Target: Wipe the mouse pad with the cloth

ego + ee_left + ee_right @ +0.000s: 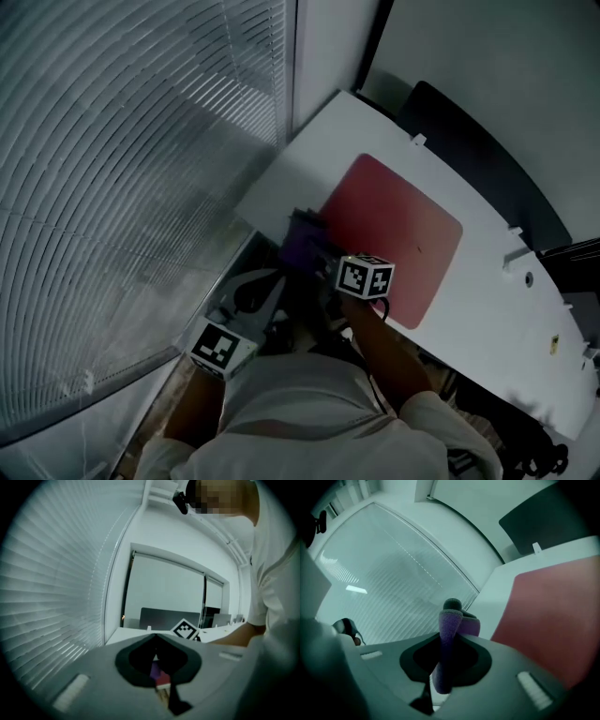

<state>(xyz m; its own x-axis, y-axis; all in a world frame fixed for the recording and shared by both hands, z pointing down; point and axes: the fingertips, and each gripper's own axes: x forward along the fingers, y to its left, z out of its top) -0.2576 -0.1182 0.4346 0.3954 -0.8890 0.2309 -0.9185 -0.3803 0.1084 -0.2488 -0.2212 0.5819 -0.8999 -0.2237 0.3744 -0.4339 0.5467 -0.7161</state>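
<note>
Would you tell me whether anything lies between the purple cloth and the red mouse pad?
Nothing visible does. The purple fleecy cloth, clamped in the right claw, is just beside the edge of the red rectangular mouse pad on the white desk, and no objects lie on the pad.

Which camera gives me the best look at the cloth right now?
The right gripper view: the purple cloth fills the centre, pinched in the right tool beside the red mouse pad. The head view shows the cloth only as a dark bunch at the pad's edge. The left gripper view shows just a purple sliver.
</note>
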